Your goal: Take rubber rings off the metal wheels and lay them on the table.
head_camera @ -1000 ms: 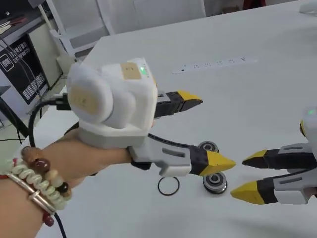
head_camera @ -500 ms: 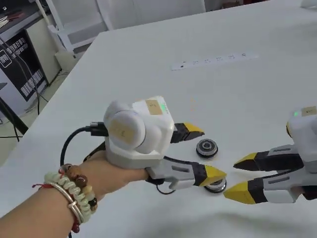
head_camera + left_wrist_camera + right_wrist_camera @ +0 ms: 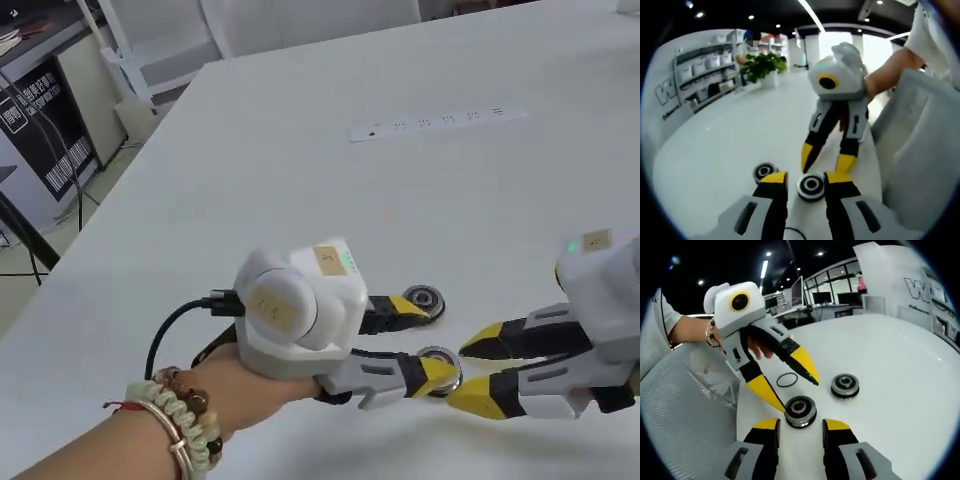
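Rubber-rimmed near wheel [image 3: 800, 411]: dropped left tool [image 3: 428, 340] down to it within the last second, jaws spread astride, nothing gripped. Closed right tool [image 3: 465, 372] in opposite, likewise spread, empty. Found one loose ring [image 3: 786, 380] lying on worktop [image 3: 300, 180]. Judged next ring's removal imminent.

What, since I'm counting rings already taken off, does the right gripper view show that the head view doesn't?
Right gripper view: a loose rubber ring lying flat on the table beyond the near wheel. Head view: a power strip and a beaded bracelet. Shared: the near wheel, the far wheel, and the open left claw and right claw, both pointing at the near wheel.
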Action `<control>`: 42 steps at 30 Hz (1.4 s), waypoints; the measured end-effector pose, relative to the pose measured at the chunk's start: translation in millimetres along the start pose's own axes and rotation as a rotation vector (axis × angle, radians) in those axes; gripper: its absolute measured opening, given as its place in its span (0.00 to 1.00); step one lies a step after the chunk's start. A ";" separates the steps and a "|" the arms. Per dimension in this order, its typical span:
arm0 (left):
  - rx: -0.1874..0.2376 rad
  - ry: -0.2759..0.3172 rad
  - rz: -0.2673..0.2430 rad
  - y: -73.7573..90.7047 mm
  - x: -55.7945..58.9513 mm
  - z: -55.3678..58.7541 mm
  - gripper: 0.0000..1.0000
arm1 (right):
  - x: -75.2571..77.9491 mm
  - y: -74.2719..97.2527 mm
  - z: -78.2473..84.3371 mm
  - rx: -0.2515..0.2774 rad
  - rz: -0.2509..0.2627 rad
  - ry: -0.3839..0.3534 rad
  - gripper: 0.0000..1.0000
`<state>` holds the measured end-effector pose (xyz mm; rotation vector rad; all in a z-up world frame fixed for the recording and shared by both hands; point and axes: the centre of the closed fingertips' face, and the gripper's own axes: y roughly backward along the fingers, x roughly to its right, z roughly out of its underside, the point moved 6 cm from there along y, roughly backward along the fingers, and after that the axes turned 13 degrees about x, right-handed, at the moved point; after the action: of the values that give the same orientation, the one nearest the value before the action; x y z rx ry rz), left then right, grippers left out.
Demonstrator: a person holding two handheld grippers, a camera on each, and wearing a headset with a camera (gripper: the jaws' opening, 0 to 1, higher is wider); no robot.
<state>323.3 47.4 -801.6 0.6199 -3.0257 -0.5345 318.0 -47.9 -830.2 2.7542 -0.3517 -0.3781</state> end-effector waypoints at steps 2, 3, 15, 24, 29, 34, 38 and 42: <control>-0.008 0.009 -0.004 0.2 -0.2 3.4 0.26 | 0.6 -0.7 0.0 -0.005 -0.003 0.014 0.30; -0.010 0.012 -0.004 0.2 -0.1 4.0 0.25 | 0.6 -1.1 -0.2 -0.005 -0.003 0.018 0.29; -0.039 0.011 0.036 -3.5 9.9 10.9 0.17 | 0.7 -2.8 0.9 -0.025 -0.019 0.093 0.19; -0.036 0.041 0.015 -2.1 7.1 12.5 0.15 | 2.2 1.4 2.7 -0.034 -0.020 0.112 0.11; -0.028 0.051 0.012 -2.0 6.7 13.1 0.15 | 3.0 2.1 2.7 -0.035 -0.009 0.112 0.04; -0.029 0.051 0.009 -2.1 7.1 13.1 0.15 | 3.8 2.1 1.6 -0.039 0.010 0.093 0.00; -0.028 0.044 0.011 -2.0 7.5 13.0 0.15 | 4.2 1.7 1.9 -0.037 0.033 0.071 0.00; -0.022 0.056 0.012 -1.8 7.1 13.4 0.15 | 6.1 2.2 2.7 -0.027 0.059 -0.009 0.00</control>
<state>316.5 47.5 -815.2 0.6053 -2.9657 -0.5397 322.5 -52.5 -833.2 2.7102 -0.4260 -0.3770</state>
